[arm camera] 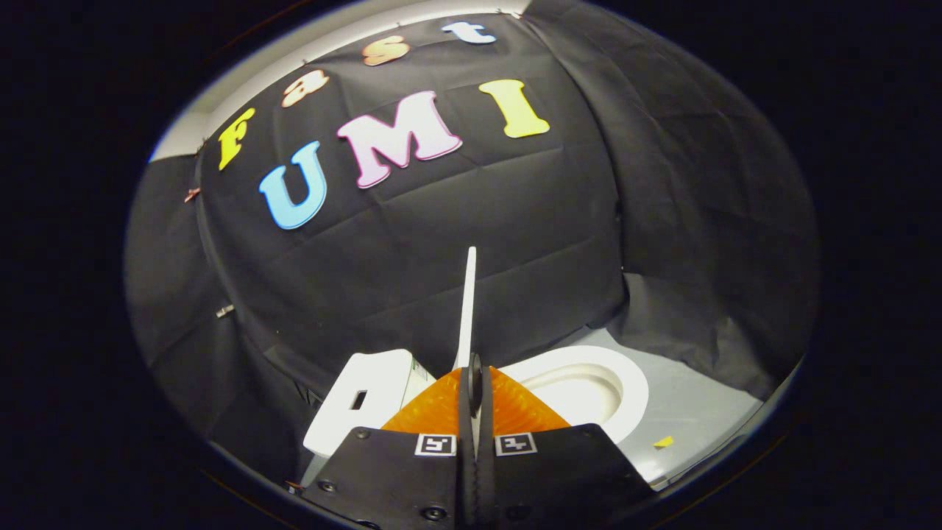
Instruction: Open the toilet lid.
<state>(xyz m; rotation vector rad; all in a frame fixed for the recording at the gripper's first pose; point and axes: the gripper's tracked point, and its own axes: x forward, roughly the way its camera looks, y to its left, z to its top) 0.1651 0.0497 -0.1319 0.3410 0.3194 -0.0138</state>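
Observation:
The white toilet lid (468, 309) stands raised, seen edge-on as a thin strip rising from between my fingers. My gripper (471, 377) is shut on the lid's lower part, one orange finger (434, 408) on each side of it. To the right of the fingers lies the white toilet seat and bowl (625, 390), uncovered. The white tank (368, 394) sits to the left of the fingers.
The black cloth wall hangs close behind the toilet and wraps around both sides. Pale grey floor (699, 419) shows to the right of the bowl, with a small yellow scrap (664, 442) on it.

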